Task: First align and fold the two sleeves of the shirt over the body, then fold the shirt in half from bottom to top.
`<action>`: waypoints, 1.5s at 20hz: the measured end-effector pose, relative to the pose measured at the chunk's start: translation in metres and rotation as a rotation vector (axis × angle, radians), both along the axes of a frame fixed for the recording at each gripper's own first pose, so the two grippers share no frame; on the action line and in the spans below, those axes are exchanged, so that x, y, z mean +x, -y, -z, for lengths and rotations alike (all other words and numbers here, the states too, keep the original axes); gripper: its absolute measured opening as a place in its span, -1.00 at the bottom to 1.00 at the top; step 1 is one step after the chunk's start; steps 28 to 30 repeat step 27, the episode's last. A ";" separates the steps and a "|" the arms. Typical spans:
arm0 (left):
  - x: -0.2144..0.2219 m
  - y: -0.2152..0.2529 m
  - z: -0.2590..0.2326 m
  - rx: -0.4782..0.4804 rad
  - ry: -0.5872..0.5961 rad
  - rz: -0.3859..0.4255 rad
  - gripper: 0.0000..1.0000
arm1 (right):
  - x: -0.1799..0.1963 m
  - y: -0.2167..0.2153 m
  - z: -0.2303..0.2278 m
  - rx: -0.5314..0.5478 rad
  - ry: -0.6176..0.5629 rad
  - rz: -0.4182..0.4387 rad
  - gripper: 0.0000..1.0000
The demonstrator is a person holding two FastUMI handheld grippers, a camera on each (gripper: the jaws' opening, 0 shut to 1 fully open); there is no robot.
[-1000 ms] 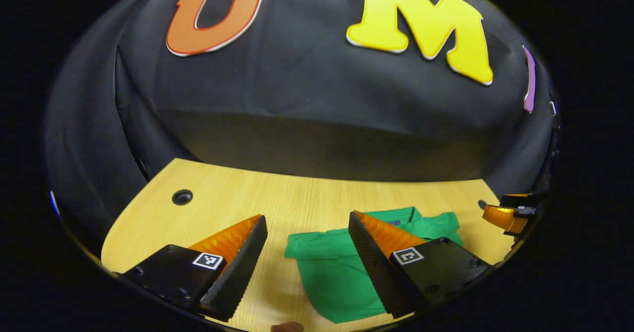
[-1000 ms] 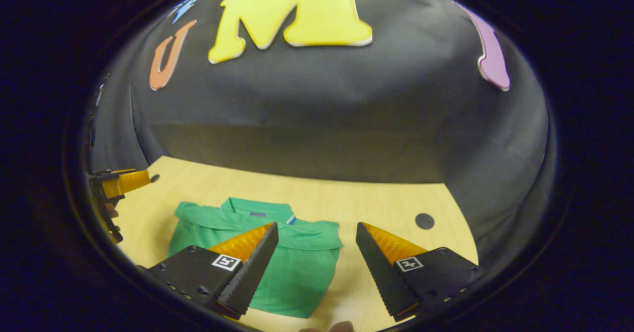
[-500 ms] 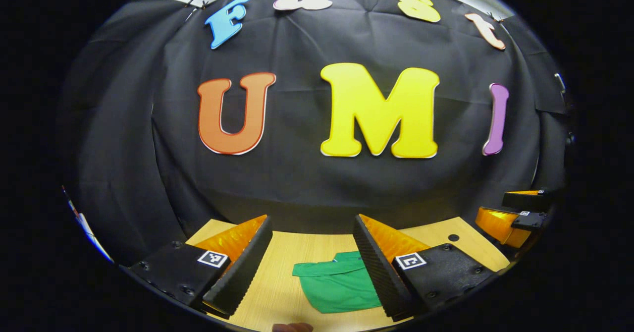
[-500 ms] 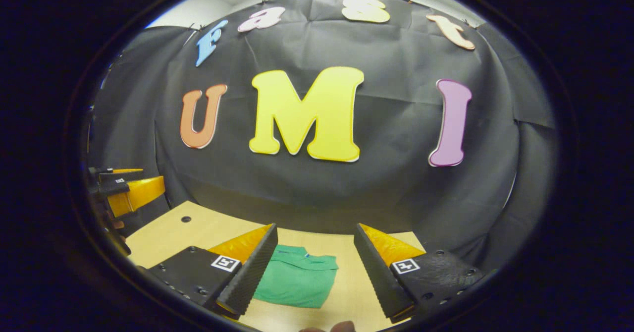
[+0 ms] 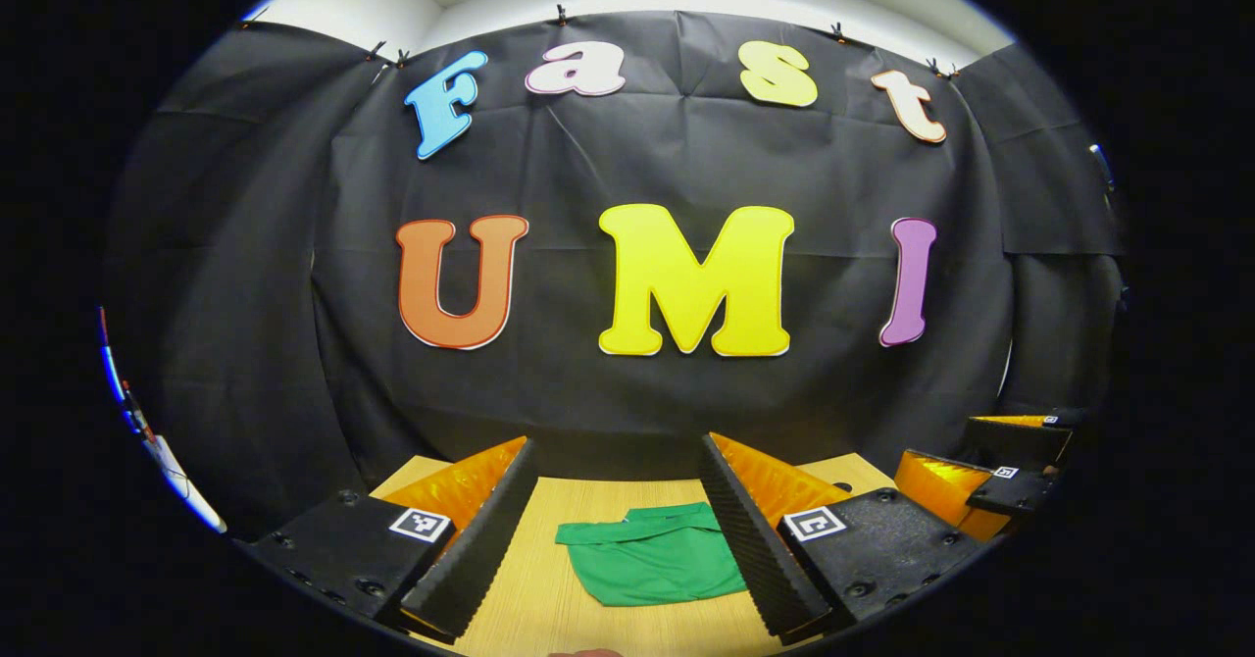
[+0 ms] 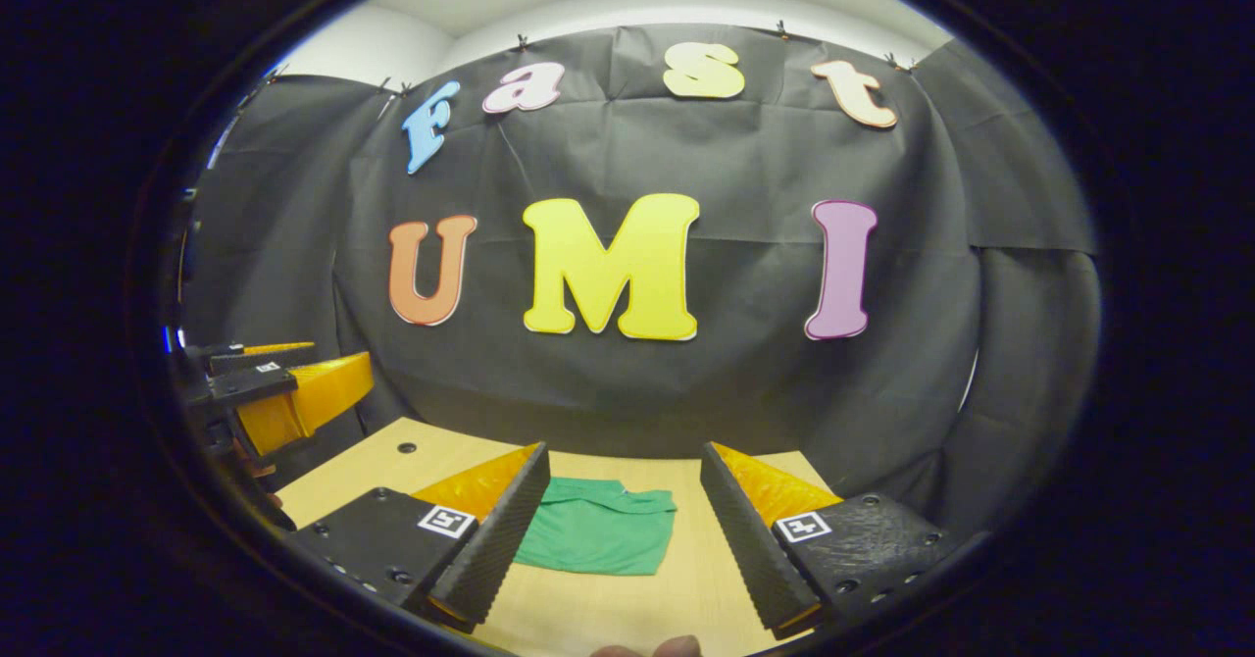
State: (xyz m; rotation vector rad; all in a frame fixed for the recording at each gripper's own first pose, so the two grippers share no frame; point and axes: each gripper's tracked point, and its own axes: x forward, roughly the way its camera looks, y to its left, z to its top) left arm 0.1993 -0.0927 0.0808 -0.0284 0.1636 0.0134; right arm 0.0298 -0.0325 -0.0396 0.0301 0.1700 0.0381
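Left gripper view first: the pale wood-grain table (image 5: pixel 549 603) runs up to the booth's black cloth wall, and on it lies the green collared shirt (image 5: pixel 652 564), a compact folded rectangle with its collar at the far edge. Right gripper view shows that shirt (image 6: pixel 595 539) flat and tidy, well apart from my tools. My left gripper (image 5: pixel 620 530) hangs above the table with its jaws spread and nothing between them — my right gripper (image 6: pixel 625 534) likewise, gaping and empty. I judge both folds done; what remains calls only for keeping clear of the shirt.
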 end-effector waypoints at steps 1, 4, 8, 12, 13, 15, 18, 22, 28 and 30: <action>-0.006 -0.001 0.001 -0.002 -0.004 -0.004 0.99 | -0.003 0.003 -0.005 -0.013 0.020 0.003 0.91; -0.012 -0.001 -0.001 0.008 -0.001 -0.008 1.00 | -0.007 0.000 -0.012 -0.018 0.044 0.005 0.90; -0.012 0.002 -0.004 0.000 0.009 0.002 1.00 | -0.001 -0.001 -0.017 -0.006 0.053 0.008 0.94; -0.010 0.005 -0.009 0.005 0.027 0.011 1.00 | 0.000 -0.002 -0.020 -0.009 0.056 0.015 0.86; -0.010 0.005 -0.009 0.007 0.033 0.011 1.00 | 0.001 -0.002 -0.021 -0.010 0.060 0.015 0.90; -0.009 0.005 -0.008 0.004 0.036 0.014 1.00 | 0.002 -0.002 -0.022 -0.011 0.063 0.016 0.90; -0.006 0.010 -0.010 -0.010 0.035 0.032 1.00 | 0.003 -0.002 -0.020 -0.012 0.058 0.014 0.90; -0.006 0.010 -0.010 -0.004 0.037 0.029 1.00 | 0.001 -0.001 -0.024 -0.015 0.067 0.015 0.91; -0.005 0.013 -0.012 0.004 0.048 0.023 1.00 | 0.003 0.006 -0.028 -0.009 0.076 0.034 0.90; -0.005 0.013 -0.012 0.004 0.048 0.023 1.00 | 0.003 0.006 -0.028 -0.009 0.076 0.034 0.90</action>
